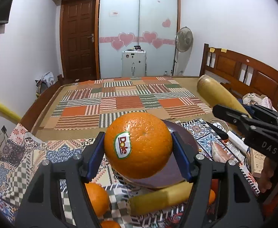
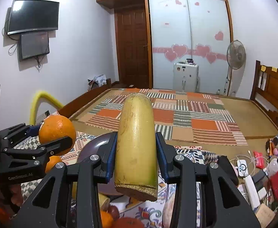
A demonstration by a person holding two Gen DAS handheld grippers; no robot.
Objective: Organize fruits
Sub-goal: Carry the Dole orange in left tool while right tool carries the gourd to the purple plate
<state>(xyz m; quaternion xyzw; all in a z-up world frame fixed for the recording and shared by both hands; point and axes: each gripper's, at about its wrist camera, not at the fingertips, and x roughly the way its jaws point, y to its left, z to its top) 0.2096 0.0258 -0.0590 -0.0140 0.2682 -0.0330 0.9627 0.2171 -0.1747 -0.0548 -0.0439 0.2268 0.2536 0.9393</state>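
orange (image 1: pixel 138 145), dole-stickered, pinched in your left gripper (image 1: pixel 138 148) above the dark plate (image 1: pixel 186 142); yellow cut stalk (image 2: pixel 136 146) clamped in your right gripper (image 2: pixel 137 155) close beside it: risk, your grippers colliding and either fruit slipping onto the patterned cloth (image 1: pixel 25 155).

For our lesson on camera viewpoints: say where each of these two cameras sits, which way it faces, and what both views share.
Left wrist: sits on the left gripper, facing the bed and wardrobe; its fingers clamp the Dole orange; the right gripper shows at right.
Right wrist: sits on the right gripper, facing likewise; its fingers clamp the yellow cut stalk; the left gripper shows at left.
Shared: orange, stalk, dark plate, patchwork mat.
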